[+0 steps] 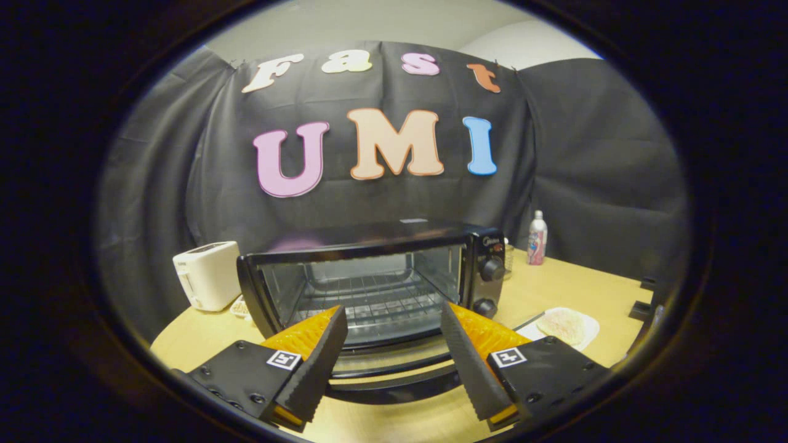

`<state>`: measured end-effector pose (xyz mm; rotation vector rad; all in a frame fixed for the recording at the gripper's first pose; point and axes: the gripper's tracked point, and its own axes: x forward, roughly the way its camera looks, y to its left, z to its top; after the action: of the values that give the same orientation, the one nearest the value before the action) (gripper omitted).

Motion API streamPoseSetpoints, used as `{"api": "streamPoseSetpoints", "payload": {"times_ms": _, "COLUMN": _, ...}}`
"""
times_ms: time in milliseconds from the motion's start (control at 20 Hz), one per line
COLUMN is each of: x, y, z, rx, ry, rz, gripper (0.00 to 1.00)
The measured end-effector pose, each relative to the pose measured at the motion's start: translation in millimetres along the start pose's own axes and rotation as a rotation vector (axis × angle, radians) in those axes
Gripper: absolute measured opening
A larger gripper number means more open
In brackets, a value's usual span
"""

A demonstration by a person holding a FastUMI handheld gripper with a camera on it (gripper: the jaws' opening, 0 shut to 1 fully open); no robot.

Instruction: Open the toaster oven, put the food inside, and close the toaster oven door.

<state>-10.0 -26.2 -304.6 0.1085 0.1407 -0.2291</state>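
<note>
Gripper (pixel 389 335) fingers stand spread apart and hold nothing, just short of the oven's dropped door (pixel 394 363), which lies between them and hangs out over the desk (pixel 572 283). The oven (pixel 375 277) sits straight ahead with its mouth open, so I judge the opening step done and fetching the food to be next. That calls for swinging right to the plate (pixel 590 335), closing the fingers on the food (pixel 563 325), a pale flat round piece like bread, then carrying it over the door onto the rack (pixel 369 298). Inside the oven only the bare wire rack shows. The plate holds just that one piece. Left of the oven a toaster (pixel 206 275) stands; beyond its right side is a bottle (pixel 537 238).
</note>
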Motion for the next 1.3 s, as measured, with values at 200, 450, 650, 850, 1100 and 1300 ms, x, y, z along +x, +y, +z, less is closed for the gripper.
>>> {"api": "streamPoseSetpoints", "payload": {"times_ms": 200, "x": 2.3, "y": -20.1, "z": -53.3, "rx": -0.05, "ry": 0.19, "rz": -0.05, "gripper": 0.96}}
{"api": "streamPoseSetpoints", "payload": {"times_ms": 450, "x": 5.4, "y": -31.5, "z": -86.9, "rx": -0.045, "ry": 0.286, "rz": -0.06, "gripper": 0.9}}
{"api": "streamPoseSetpoints", "payload": {"times_ms": 650, "x": 6.1, "y": -33.1, "z": -94.8, "rx": -0.034, "ry": 0.28, "rz": -0.031, "gripper": 0.9}}
{"api": "streamPoseSetpoints", "payload": {"times_ms": 850, "x": 7.7, "y": -33.7, "z": -95.8, "rx": -0.044, "ry": 0.293, "rz": -0.036, "gripper": 0.9}}
{"api": "streamPoseSetpoints", "payload": {"times_ms": 1100, "x": 6.6, "y": -45.9, "z": -85.3, "rx": -0.067, "ry": 0.312, "rz": -0.066, "gripper": 0.9}}
{"api": "streamPoseSetpoints", "payload": {"times_ms": 1300, "x": 9.1, "y": -83.7, "z": -51.7, "rx": -0.116, "ry": 0.247, "rz": -0.135, "gripper": 0.9}}
